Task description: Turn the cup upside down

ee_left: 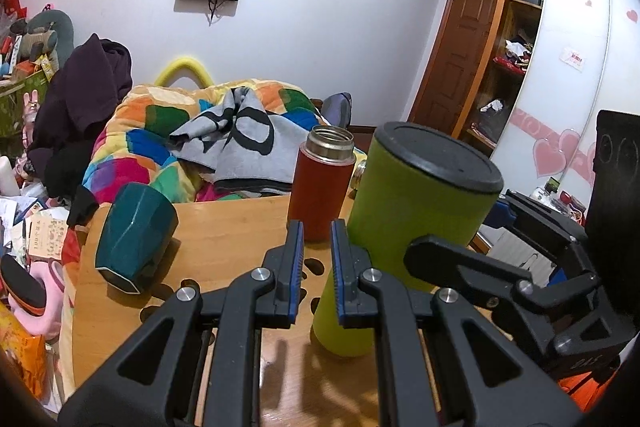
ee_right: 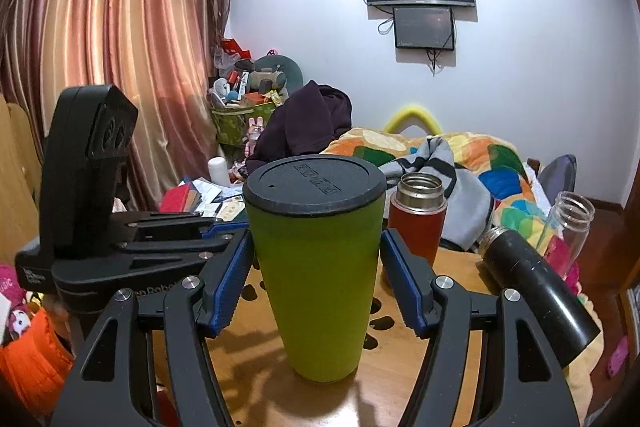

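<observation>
A lime-green tumbler with a black lid [ee_right: 320, 279] stands upright on the wooden table [ee_right: 460, 355]. My right gripper [ee_right: 318, 279] is open, its blue-padded fingers [ee_right: 230, 287] on either side of the tumbler with small gaps. In the left wrist view the tumbler [ee_left: 404, 223] stands just right of my left gripper [ee_left: 316, 263], which holds nothing, its jaws a narrow gap apart. The right gripper's body [ee_left: 520, 279] shows beside the tumbler. A dark teal cup [ee_left: 134, 235] sits mouth-down and tilted at the table's left edge.
A red open-mouthed flask [ee_left: 322, 183] stands behind the tumbler. A black flask [ee_right: 540, 291] lies on its side at right, with a clear glass bottle [ee_right: 568, 227] behind it. A bed with a colourful blanket [ee_left: 180, 131] lies beyond the table. Clutter lies to the left.
</observation>
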### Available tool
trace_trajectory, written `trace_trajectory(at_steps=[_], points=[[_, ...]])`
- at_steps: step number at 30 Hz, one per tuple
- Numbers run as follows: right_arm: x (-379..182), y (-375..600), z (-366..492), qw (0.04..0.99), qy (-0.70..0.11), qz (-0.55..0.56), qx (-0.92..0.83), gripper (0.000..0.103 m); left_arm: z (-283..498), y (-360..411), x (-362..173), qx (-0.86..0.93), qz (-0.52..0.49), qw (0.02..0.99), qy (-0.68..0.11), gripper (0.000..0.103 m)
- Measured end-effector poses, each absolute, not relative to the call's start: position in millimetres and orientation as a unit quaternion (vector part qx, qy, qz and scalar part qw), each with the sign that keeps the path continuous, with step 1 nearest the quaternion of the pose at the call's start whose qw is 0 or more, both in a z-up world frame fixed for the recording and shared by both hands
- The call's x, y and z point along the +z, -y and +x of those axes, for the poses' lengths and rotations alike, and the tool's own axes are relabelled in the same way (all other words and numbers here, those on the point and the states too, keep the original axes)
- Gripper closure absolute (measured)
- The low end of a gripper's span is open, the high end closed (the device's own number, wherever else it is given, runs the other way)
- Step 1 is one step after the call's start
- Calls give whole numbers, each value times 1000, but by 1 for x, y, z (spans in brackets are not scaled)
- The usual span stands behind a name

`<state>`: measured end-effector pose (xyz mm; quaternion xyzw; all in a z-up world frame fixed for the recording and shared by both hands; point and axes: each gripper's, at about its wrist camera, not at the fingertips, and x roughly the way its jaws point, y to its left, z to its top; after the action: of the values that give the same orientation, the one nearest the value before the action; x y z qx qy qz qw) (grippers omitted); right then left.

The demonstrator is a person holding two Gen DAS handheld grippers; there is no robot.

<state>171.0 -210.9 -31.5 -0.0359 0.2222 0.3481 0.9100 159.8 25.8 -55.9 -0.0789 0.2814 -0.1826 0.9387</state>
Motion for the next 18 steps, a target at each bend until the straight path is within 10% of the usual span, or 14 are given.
trace_trajectory(at_steps=[12, 18], points=[[-24, 229, 151, 916, -210, -36, 340, 38, 119, -35, -34, -110, -62, 963, -239, 75], [-11, 256, 123, 934, -183, -26, 305, 16, 81, -24, -15, -93, -50, 975, -197, 34]])
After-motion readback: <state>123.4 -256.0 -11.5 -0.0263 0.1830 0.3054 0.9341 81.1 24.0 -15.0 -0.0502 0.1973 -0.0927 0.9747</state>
